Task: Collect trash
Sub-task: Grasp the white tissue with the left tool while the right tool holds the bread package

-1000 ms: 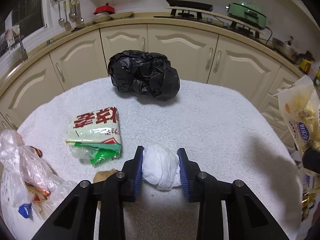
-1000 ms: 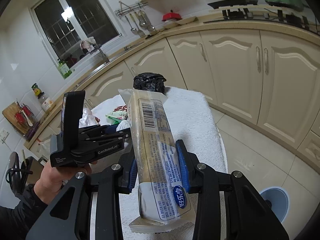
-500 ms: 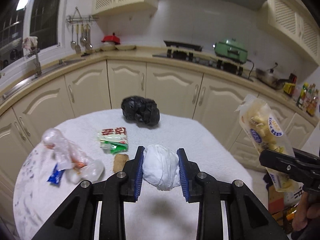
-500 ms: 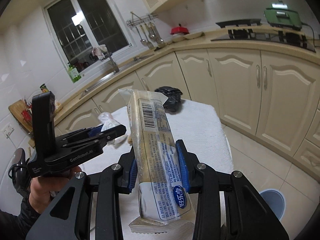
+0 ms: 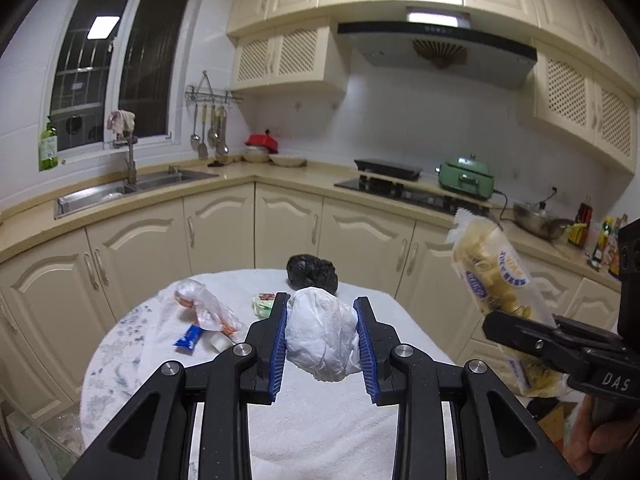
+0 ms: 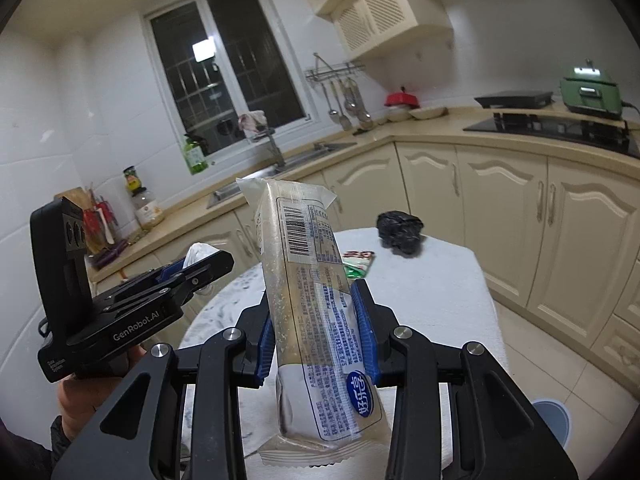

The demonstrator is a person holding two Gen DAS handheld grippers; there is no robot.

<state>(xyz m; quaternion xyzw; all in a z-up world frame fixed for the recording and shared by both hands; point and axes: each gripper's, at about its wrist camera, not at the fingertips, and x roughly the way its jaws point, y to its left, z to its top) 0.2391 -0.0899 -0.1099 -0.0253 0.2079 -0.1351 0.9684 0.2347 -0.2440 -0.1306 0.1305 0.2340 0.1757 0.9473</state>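
Note:
My left gripper (image 5: pixel 321 344) is shut on a crumpled white tissue wad (image 5: pixel 322 338) and holds it high above the round table (image 5: pixel 120 344). My right gripper (image 6: pixel 318 332) is shut on a long clear snack wrapper (image 6: pixel 312 304), held upright off the table's right side; the wrapper also shows in the left wrist view (image 5: pixel 494 280). On the table lie a black bag ball (image 5: pixel 312 273), a green and white packet (image 5: pixel 262 304), a clear plastic bag (image 5: pixel 204 308) and a small blue wrapper (image 5: pixel 188 337).
Cream cabinets (image 5: pixel 224 232) curve behind the table, with a sink (image 5: pixel 120 188) and hob (image 5: pixel 400 190) on the counter. A grey-blue round bin (image 6: pixel 554 420) stands on the tiled floor to the right of the table.
Both grippers have risen and pulled back from the table, each keeping its load. The table and its trash now look smaller and farther below.

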